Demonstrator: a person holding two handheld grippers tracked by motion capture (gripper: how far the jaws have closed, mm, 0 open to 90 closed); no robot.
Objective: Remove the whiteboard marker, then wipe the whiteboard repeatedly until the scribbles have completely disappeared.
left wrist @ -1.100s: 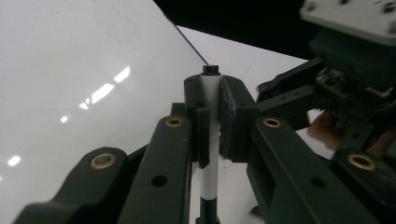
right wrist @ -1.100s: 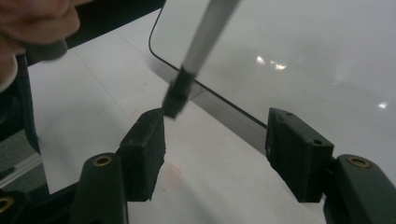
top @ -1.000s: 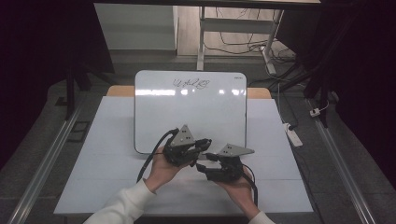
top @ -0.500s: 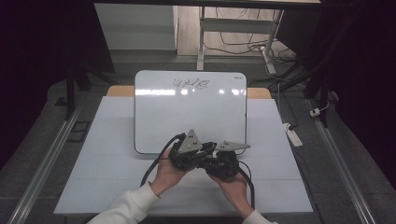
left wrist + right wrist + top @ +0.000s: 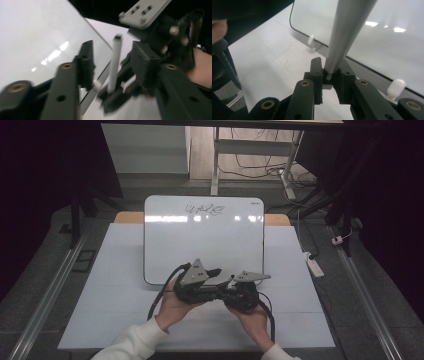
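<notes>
Right gripper view: the right gripper [image 5: 329,72] has just closed its jaws on the lower end of the marker [image 5: 347,32]. The marker rises steeply to top centre of the frame, gripped so, I judge, for writing on the whiteboard [image 5: 387,37] at upper right. In the left gripper view, the left gripper [image 5: 113,66] has just been opening. The marker stands centre frame between its half-spread jaws, apparently touching neither, which suggests a handover.

Table [image 5: 90,320] covered by white sheet, wooden edge seen at far corners. Whiteboard [image 5: 200,240] laid flat on it from centre toward 12 o'clock, scribble [image 5: 204,209] written near its far edge. White feet [image 5: 395,87] seen under whiteboard's near rim, resting on sheet.
</notes>
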